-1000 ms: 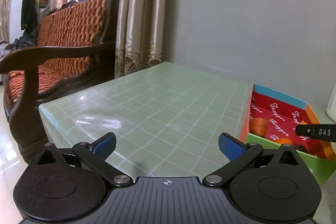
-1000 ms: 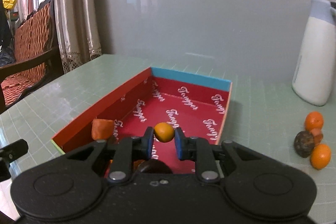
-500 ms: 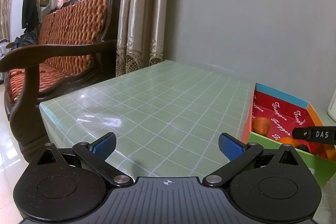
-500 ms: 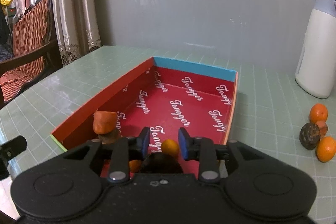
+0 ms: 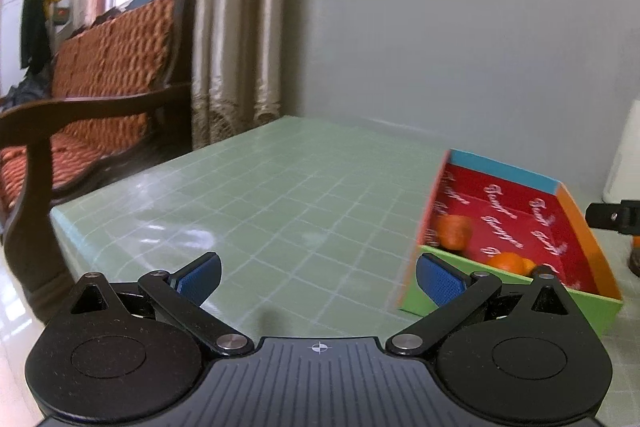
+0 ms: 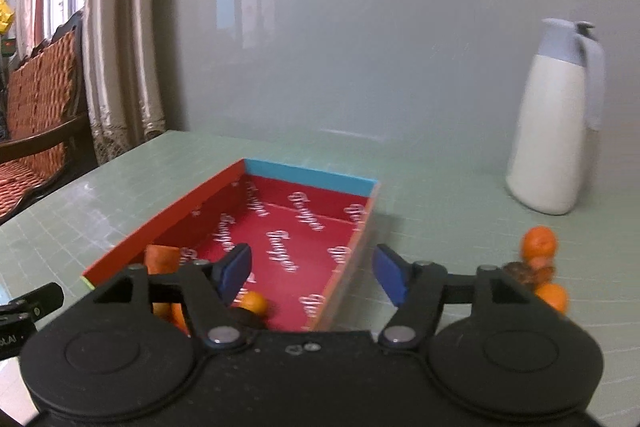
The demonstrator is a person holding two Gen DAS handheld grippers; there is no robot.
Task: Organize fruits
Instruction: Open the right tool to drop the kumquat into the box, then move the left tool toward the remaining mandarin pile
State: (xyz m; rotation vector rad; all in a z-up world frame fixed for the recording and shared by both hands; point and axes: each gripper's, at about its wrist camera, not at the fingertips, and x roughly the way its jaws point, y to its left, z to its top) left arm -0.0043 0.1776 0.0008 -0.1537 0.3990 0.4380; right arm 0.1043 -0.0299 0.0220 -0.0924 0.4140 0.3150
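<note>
The right gripper is spread wide and holds nothing, above the near right wall of the red box. A small orange lies on the box floor near its front, with an orange block by the left wall. The left gripper is also wide open and empty over the green table, left of the box; 3 fruits sit on the table near a white jug.
</note>
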